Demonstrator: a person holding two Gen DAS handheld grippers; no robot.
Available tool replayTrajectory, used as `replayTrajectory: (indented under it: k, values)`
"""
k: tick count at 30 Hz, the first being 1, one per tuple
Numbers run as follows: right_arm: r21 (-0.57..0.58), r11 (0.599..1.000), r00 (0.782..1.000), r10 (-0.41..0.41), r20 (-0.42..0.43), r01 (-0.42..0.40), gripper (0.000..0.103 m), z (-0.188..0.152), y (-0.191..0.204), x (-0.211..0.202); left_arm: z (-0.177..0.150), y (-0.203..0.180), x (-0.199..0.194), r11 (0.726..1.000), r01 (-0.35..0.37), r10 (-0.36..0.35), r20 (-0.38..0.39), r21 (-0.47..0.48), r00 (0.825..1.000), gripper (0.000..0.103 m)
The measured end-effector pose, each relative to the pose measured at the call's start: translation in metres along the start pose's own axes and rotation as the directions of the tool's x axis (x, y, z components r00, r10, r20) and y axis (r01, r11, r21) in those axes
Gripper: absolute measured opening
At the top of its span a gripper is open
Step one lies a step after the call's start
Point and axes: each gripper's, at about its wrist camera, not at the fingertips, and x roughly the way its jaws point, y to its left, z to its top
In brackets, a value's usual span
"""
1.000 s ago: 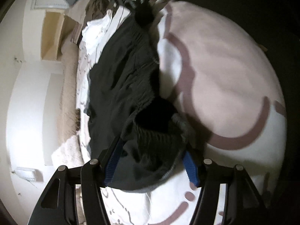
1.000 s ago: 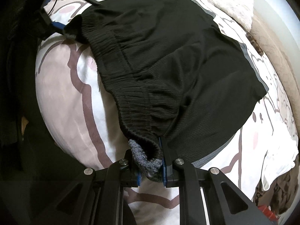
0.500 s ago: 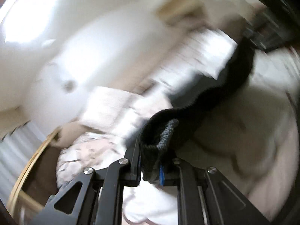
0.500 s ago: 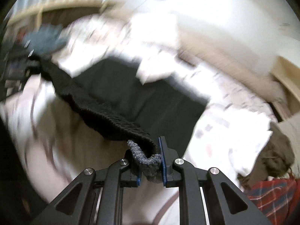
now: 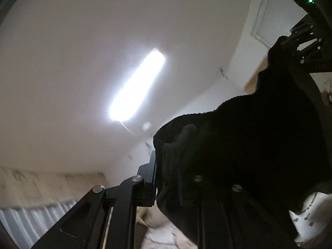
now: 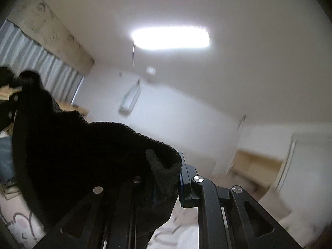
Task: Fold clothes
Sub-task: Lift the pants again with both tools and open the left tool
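The black garment (image 5: 259, 145) is held up off the bed betw. both grippers, its ribbed waistband stretched from one to the other. In the left wrist view the left gripper (image 5: 168, 178) is seen clamped on one end of the waistband; fabric is bunched betw. the pads, w/ the blue pad edge showing behind the cloth. The jaws are opening a little at this moment, yet cloth is still pinched there. At upper right of that view the right gripper (image 5: 305, 47) is seen at the far end of the waistband.

In the right wrist view the right gripper (image 6: 166, 184) is closed tight on the other waistband end, a grey fleecy lining folded over betw. its pads. The garment hangs down to the left and covers the gripper's left finger. Far end is seen at the left edge, where a dark shape is visible but cannot be made out clearly.

Both cams are tilted upward: a lit ceiling lamp (image 6: 171, 37) is seen overhead, w/ grey curtains (image 6: 37, 66) at left and a wall AC unit (image 6: 130, 101). A patterned bedsheet (image 6: 18, 226) is glimpsed below the garment.
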Motion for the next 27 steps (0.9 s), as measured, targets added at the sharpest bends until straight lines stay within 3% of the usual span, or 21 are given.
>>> replayTrajectory:
  k: [3,7,10,12,15,16,18,19,21,23,24,25,26,27]
  values:
    - [-0.036,0.999,0.998,0.002,0.056,0.000,0.016,0.030,-0.012,-0.032,0.031,0.032,-0.025,1.000,0.020,-0.021,0.035,0.006,0.999,0.019]
    - [-0.071,0.997,0.998,0.045,0.046,-0.042,0.016,0.053,-0.021,-0.050,0.043,0.049,-0.029,0.995,0.103,-0.103,-0.017,-0.003,0.995,0.023]
    - [-0.096,0.992,0.996,0.086,-0.025,-0.088,0.016,0.049,-0.015,-0.035,0.018,0.036,-0.009,0.981,0.192,-0.195,-0.119,-0.034,0.974,0.023]
    - [-0.112,0.986,0.990,0.112,-0.090,-0.122,0.016,0.031,-0.002,-0.013,-0.015,0.014,0.011,0.966,0.248,-0.258,-0.202,-0.075,0.945,0.023]
    - [-0.079,0.979,0.958,0.167,-0.232,-0.190,0.016,-0.020,0.025,0.039,-0.077,-0.029,0.044,0.939,0.310,-0.342,-0.324,-0.148,0.882,0.023]
    - [-0.060,0.976,0.942,0.186,-0.280,-0.210,0.016,-0.039,0.034,0.057,-0.102,-0.050,0.056,0.930,0.327,-0.366,-0.370,-0.166,0.854,0.023]
    - [-0.013,0.968,0.886,0.224,-0.407,-0.250,0.016,-0.094,0.061,0.106,-0.152,-0.093,0.082,0.911,0.358,-0.412,-0.457,-0.203,0.788,0.023]
    - [0.006,0.966,0.857,0.233,-0.459,-0.260,0.016,-0.116,0.073,0.126,-0.183,-0.123,0.098,0.903,0.370,-0.429,-0.511,-0.218,0.745,0.023]
    - [0.045,0.960,0.795,0.254,-0.552,-0.275,0.016,-0.160,0.098,0.164,-0.221,-0.162,0.122,0.892,0.382,-0.449,-0.575,-0.243,0.684,0.022]
    - [0.072,0.956,0.730,0.265,-0.630,-0.284,0.016,-0.205,0.125,0.204,-0.267,-0.202,0.148,0.883,0.394,-0.459,-0.649,-0.256,0.606,0.022]
    - [0.084,0.954,0.701,0.269,-0.660,-0.287,0.016,-0.223,0.137,0.223,-0.283,-0.215,0.156,0.885,0.391,-0.451,-0.674,-0.252,0.586,0.019]
    - [0.097,0.953,0.673,0.272,-0.688,-0.287,0.016,-0.240,0.150,0.241,-0.294,-0.220,0.159,0.893,0.378,-0.434,-0.690,-0.244,0.579,0.017]
    - [0.096,0.953,0.654,0.268,-0.708,-0.287,0.016,-0.254,0.158,0.256,-0.304,-0.225,0.163,0.900,0.364,-0.418,-0.706,-0.238,0.572,0.009]
    - [0.088,0.955,0.645,0.258,-0.720,-0.284,0.016,-0.264,0.160,0.269,-0.310,-0.227,0.178,0.905,0.335,-0.414,-0.717,-0.261,0.561,0.007]
